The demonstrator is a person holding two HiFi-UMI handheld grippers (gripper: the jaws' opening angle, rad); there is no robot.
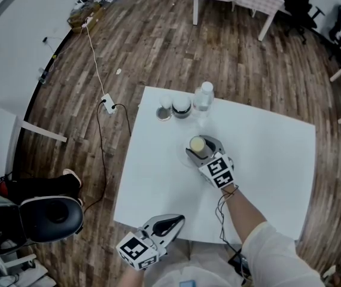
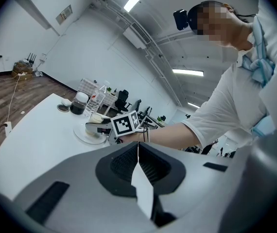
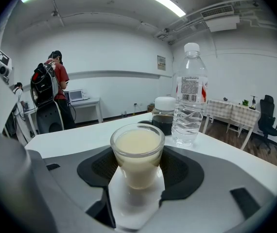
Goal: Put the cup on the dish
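The right hand-held gripper (image 1: 199,149) is clenched on the cup (image 3: 137,152). Its dark pads sit against the glass on both sides. The cup is clear, upright and nearly full of a cream-coloured liquid. It is over the middle of the white dish (image 2: 87,137), and its base looks to rest on the dish, though no view shows that contact for sure. The dish lies near the centre of the white worktop (image 1: 266,160).

From the cup, a clear bottle (image 1: 203,98) with a white cap stands at 12 o'clock, near the far edge. A jar (image 1: 182,107) with dark contents and a white lid stands at 11 o'clock, just beside the bottle. A small round lid (image 1: 164,114) lies flat at 9 o'clock from the jar, close to it. All three are well apart from the dish.

The left hand-held gripper (image 1: 176,221) is at 7 o'clock from the dish, at the worktop's near edge. Its jaws are pressed together with nothing between them. It is well apart from the cup.

In the right gripper view a person (image 3: 56,81) in a red top stands far behind the worktop.
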